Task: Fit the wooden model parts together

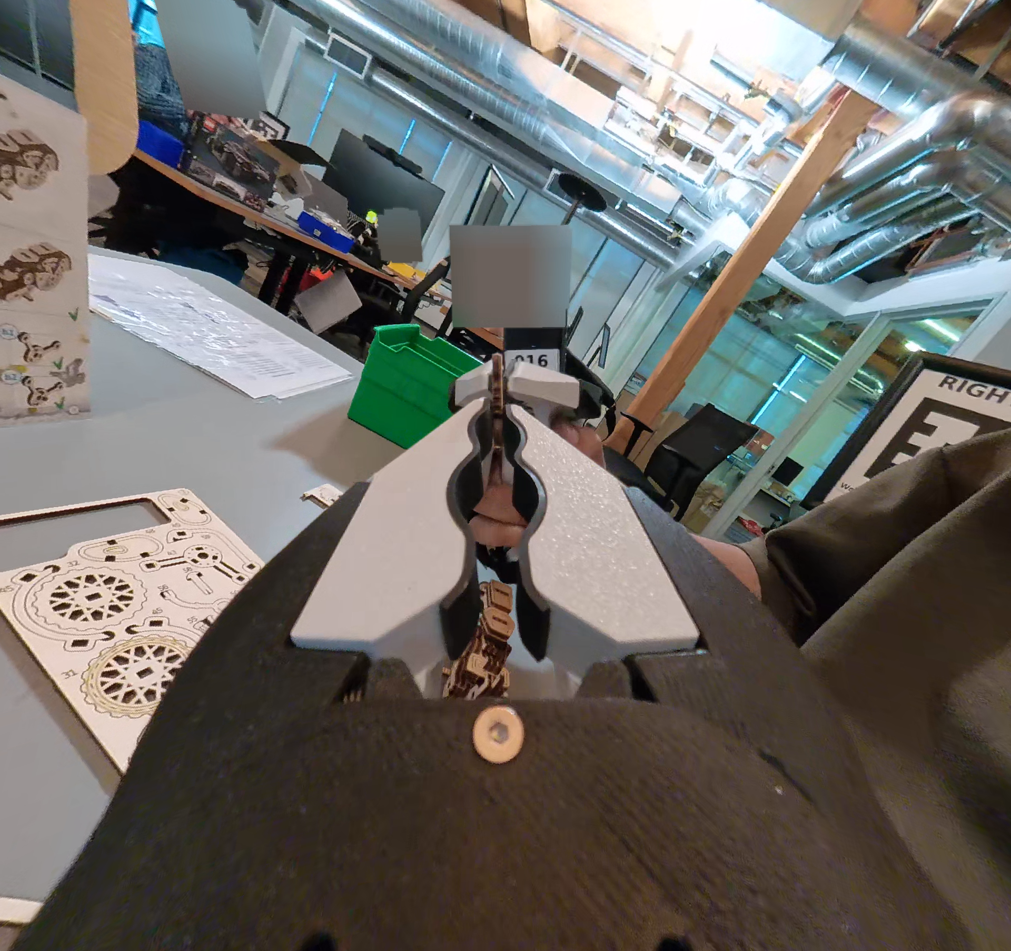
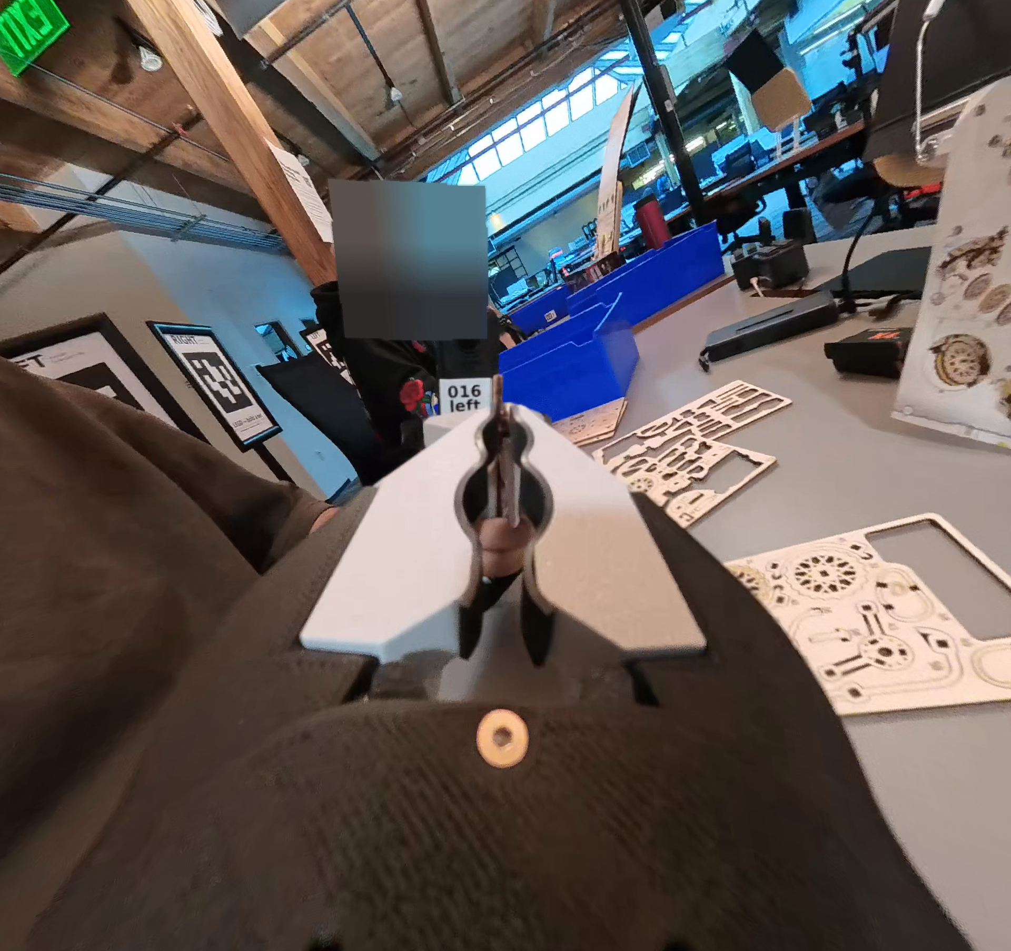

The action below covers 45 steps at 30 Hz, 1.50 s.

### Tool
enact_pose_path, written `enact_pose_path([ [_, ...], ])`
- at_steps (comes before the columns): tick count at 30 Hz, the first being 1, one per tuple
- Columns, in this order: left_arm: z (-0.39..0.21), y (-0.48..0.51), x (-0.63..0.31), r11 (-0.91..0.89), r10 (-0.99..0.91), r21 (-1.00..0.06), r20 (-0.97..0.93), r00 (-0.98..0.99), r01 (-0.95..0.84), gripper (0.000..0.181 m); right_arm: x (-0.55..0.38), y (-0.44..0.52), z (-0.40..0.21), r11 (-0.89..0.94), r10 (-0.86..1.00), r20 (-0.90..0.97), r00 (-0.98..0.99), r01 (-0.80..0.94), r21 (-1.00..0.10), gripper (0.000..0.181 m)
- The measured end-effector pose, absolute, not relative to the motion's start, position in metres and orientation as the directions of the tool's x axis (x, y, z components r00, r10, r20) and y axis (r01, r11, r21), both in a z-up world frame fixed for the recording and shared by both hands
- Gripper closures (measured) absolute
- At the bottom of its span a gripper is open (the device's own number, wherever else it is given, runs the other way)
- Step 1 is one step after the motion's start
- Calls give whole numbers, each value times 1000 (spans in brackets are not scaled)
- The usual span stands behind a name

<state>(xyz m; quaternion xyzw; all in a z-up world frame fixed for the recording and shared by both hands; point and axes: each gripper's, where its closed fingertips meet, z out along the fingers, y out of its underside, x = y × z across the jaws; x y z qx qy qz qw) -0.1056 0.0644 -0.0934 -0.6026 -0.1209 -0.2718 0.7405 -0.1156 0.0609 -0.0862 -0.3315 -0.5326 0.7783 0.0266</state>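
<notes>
Both fingers (image 1: 495,410) (image 2: 500,421) pinch one thin wooden part (image 1: 497,377).

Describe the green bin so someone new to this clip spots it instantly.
In the left wrist view, start from the grey table; beyond the white paper sheets, near its far edge, stands the green plastic bin. It is open-topped and the only green container; the others are blue.

We see bright daylit room; skylight (image 1: 629,11) blown out, glare overhead in left wrist view. Strong fisheye bending at edges. We note soft shadows on bench (image 1: 230,449); near claw housing blurred, far windows (image 2: 547,142) bluish.
</notes>
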Motion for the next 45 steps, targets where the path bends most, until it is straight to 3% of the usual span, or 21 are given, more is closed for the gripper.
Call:
enact_pose_path([
  [14,-109,57,-113,84,-266,-833,511,817,548,164,-109,89,-90,-378,412,-447,-794,297,-877,181],
  [18,-109,55,-118,87,-250,-832,514,820,548,162,-108,84,-106,-258,407,-412,-815,330,-908,181],
  [36,-126,63,-109,-13,-226,-866,489,842,499,166,-102,74,-125,-123,428,-372,-823,354,-927,180],
  [45,-127,63,-107,-25,-241,-858,502,830,512,180,-105,66,-131,-98,419,-378,-826,373,-923,181],
])
